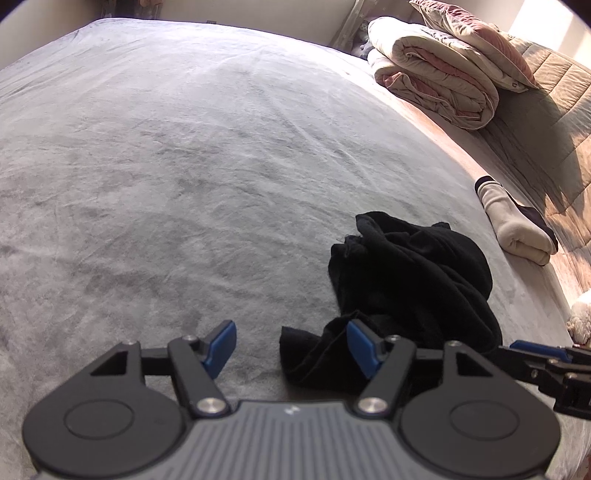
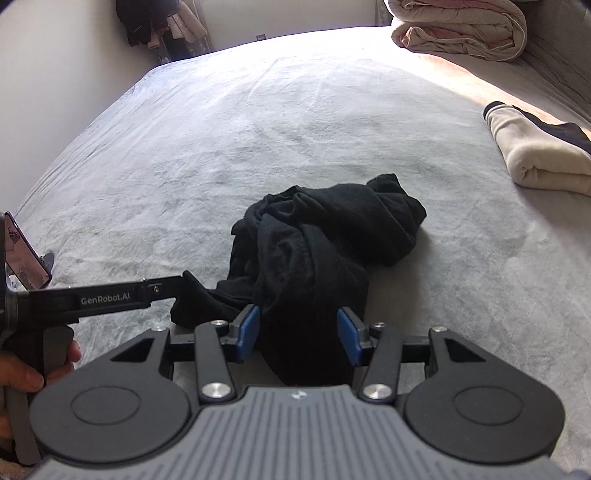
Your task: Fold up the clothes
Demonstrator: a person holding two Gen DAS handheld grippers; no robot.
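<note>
Black garment [image 2: 317, 254] lies crumpled on the bed [image 2: 258, 122], its near edge hidden under the released right claw [image 2: 299, 334]; left claw [image 1: 291, 345] beside it, also released.

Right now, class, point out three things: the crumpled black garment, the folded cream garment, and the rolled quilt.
black garment [image 2: 314, 251]: right wrist view, middle of the crumpled heap.
folded cream garment [image 2: 535, 162]: right wrist view, top of the fold.
rolled quilt [image 1: 432, 74]: left wrist view, front of the roll.

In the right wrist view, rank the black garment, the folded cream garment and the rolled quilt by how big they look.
1. black garment, though nearest the camera
2. rolled quilt, cut off by the frame
3. folded cream garment, also cut off, so the last two are unsure
</note>
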